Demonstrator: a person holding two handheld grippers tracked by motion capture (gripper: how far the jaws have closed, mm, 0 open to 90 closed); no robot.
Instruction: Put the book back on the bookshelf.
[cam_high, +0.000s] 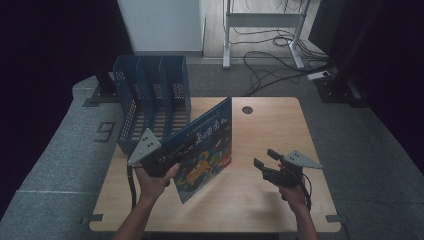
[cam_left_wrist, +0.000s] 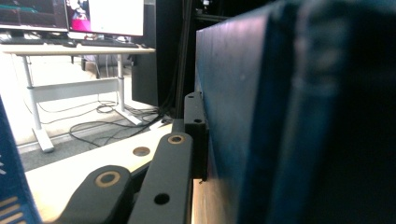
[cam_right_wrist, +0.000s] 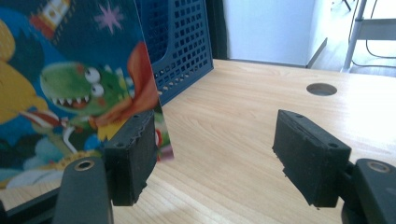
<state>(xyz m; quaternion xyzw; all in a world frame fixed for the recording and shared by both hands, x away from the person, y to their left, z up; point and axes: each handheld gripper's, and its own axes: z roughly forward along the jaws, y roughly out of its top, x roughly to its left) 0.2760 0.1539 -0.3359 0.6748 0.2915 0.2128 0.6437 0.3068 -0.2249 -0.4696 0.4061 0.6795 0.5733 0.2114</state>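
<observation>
High view: we log the left claw (cam_high: 172, 156) clenched on the edge of a picture book (cam_high: 206, 150), held tilted off the tabletop (cam_high: 270, 130) near the middle of the frame. The book's cover faces roughly 5 o'clock; its top corner points to 1 o'clock, its bottom corner to 6 o'clock. A blue file rack (cam_high: 152, 100) stands at 11 o'clock from the book, at the tabletop's far left corner, just behind the book's upper edge. The right claw (cam_high: 266, 159) sits at 3 o'clock from the book, well apart from it, jaws spread and holding nothing. A round cable hole (cam_high: 247, 109) lies at 12 o'clock from the right claw.

Left gripper view: we see the book (cam_left_wrist: 243, 116) as a dark blue slab pressed flat against the one jaw in sight; the other jaw is hidden behind the book. A desk with monitors (cam_left_wrist: 74, 46) stands at 10 o'clock.

Right gripper view: jaws wide apart, released, bare tabletop (cam_right_wrist: 224, 126) between them. The book's cartoon cover (cam_right_wrist: 79, 84) stands at 10 o'clock, the rack (cam_right_wrist: 180, 46) at 12 o'clock, the hole (cam_right_wrist: 321, 89) at 2 o'clock.
</observation>
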